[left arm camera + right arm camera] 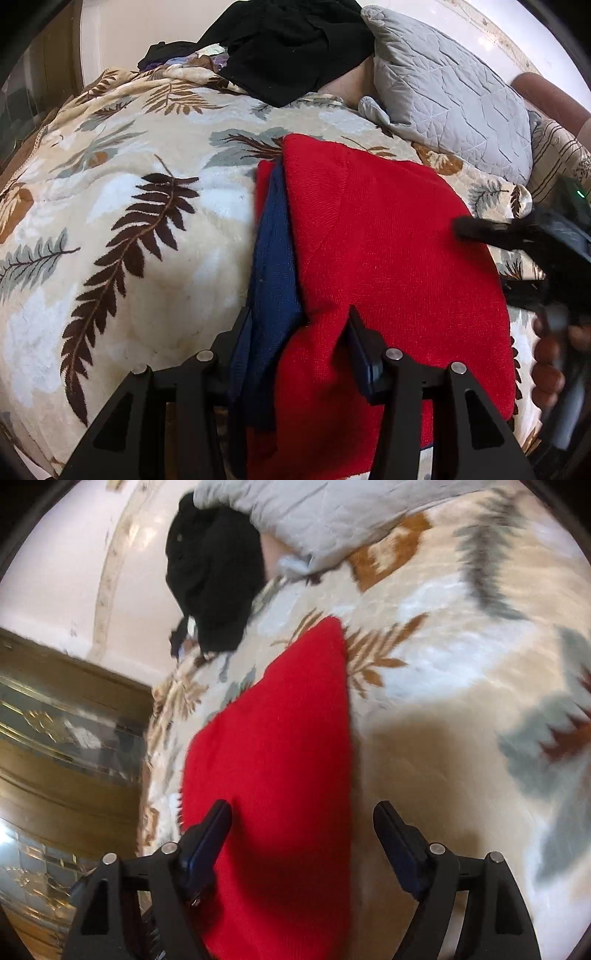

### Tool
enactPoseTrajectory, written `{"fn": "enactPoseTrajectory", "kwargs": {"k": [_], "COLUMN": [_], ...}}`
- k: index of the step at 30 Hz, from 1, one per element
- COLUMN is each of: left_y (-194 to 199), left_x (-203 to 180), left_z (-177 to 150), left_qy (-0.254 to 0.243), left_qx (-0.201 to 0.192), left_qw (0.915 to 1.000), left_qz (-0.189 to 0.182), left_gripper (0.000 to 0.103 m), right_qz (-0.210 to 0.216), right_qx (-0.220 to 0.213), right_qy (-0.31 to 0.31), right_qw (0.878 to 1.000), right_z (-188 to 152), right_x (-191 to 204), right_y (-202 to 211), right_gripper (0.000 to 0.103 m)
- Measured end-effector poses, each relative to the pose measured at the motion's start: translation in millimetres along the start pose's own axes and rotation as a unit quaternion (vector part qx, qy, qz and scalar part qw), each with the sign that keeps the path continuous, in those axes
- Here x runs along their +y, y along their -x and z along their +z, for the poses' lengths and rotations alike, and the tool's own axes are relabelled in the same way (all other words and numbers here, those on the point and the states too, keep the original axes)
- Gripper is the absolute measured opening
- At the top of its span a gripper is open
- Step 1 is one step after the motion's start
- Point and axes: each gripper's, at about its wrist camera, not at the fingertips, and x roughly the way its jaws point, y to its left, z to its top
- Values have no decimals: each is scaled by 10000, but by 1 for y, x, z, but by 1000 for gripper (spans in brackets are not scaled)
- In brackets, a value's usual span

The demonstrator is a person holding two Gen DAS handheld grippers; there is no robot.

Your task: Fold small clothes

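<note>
The left gripper (297, 325) pinches the near edge of the red-and-navy garment (369, 240) lying on the leaf-print blanket (129, 206); the right gripper (303, 825) hovers above it, jaws apart. Mid-fold, I'd guess: next, grab the opposite edge.

The sweater (388, 251) is bright red with a navy blue layer (271, 258). The blanket (129, 206) is cream with brown and grey-green ferns. The pillow (450, 99) is pale grey; the heaped clothes (291, 48) black.
</note>
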Motion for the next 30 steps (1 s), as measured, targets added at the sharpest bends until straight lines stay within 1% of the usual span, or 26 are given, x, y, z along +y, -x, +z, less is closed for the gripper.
{"fn": "enactPoseTrajectory", "kwargs": {"k": [1, 2, 3, 4, 5, 6, 7, 8, 9, 10, 12, 14, 15, 16, 17, 18, 19, 20, 21, 22, 23, 24, 26, 27, 30], "left_y": [0, 0, 0, 0, 0, 0, -1, -1, 0, 0, 0, 0, 0, -1, -1, 0, 0, 1, 0, 0, 0, 0, 1, 0, 0], "left_x": [0, 1, 1, 1, 1, 1, 1, 1, 0, 1, 2, 3, 2, 2, 1, 1, 0, 1, 1, 1, 0, -1, -4, -4, -3], "left_z": [0, 0, 0, -1, -1, -2, -2, -2, -2, -2, -1, -2, -2, -2, -2, -3, -3, -3, -3, -3, -3, -4, -4, -4, -4], "left_qy": [1, 7, 0, -13, -21, -24, -27, -30, -32, -26, -2, -7, -14, -22, -40, -58, -70, -60, -37, -5, 21, 1, -84, -69, -64], "left_qx": [2, -5, -13, -27, -38, -44, -52, -54, -56, -51, -35, -42, -49, -56, -59, -67, -71, -73, -67, -58, -52, -53, -88, -84, -78], "left_qw": [10000, 10000, 10000, 10000, 10000, 10000, 10000, 10000, 10000, 10000, 10000, 10000, 10000, 10000, 10000, 10000, 9999, 10000, 10000, 10000, 10000, 10000, 9999, 9999, 9999], "left_qz": [10, -3, -14, -23, -23, -34, -46, -47, -43, -48, -83, -90, -81, -63, -29, -17, 18, 31, 43, 47, 54, 69, 123, 116, 97], "left_gripper": [51, 51, 51, 51, 51, 51, 51, 51, 51, 51, 51, 51, 51, 51, 51, 51, 51, 51, 51, 51, 51, 51, 51, 51, 51], "right_qz": [-215, -452, -755, -1019, -1176, -1285, -1311, -1239, -1056, -871, -565, -484, -424, -325, -376, -673, -967, -1141, -1292, -1409, -1485, -1334, -902, -747, -412], "right_qx": [36, 2, -84, -212, -238, -178, -123, -150, -254, -299, -373, -363, -246, -49, 24, -104, -192, -286, -331, -274, -124, -119, -223, -230, -490], "right_qy": [233, 547, 964, 1292, 1429, 1437, 1304, 1083, 778, 626, 434, 241, 132, 149, 361, 831, 1319, 1593, 1773, 1844, 1780, 1493, 935, 799, 470], "right_qw": [9995, 9975, 9924, 9861, 9824, 9811, 9827, 9863, 9910, 9938, 9968, 9979, 9987, 9993, 9986, 9942, 9864, 9802, 9751, 9723, 9727, 9797, 9913, 9937, 9968], "right_z": [0, -1, -4, -8, -11, -12, -11, -11, -12, -14, -26, -40, -46, -53, -57, -61, -65, -69, -69, -69, -69, -69, -65, -63, -56], "right_x": [9, 21, 38, 51, 57, 56, 50, 43, 36, 33, 27, 18, 13, 11, 16, 33, 54, 68, 77, 77, 70, 58, 38, 34, 22], "right_y": [-2, 0, 4, 7, 6, 1, -3, 0, 6, 10, 20, 28, 25, 19, 18, 20, 24, 27, 26, 22, 14, 15, 24, 26, 40], "right_gripper": [50, 46, 43, 43, 43, 43, 48, 52, 63, 73, 76, 77, 77, 70, 57, 45, 41, 41, 41, 41, 42, 48, 65, 74, 75]}}
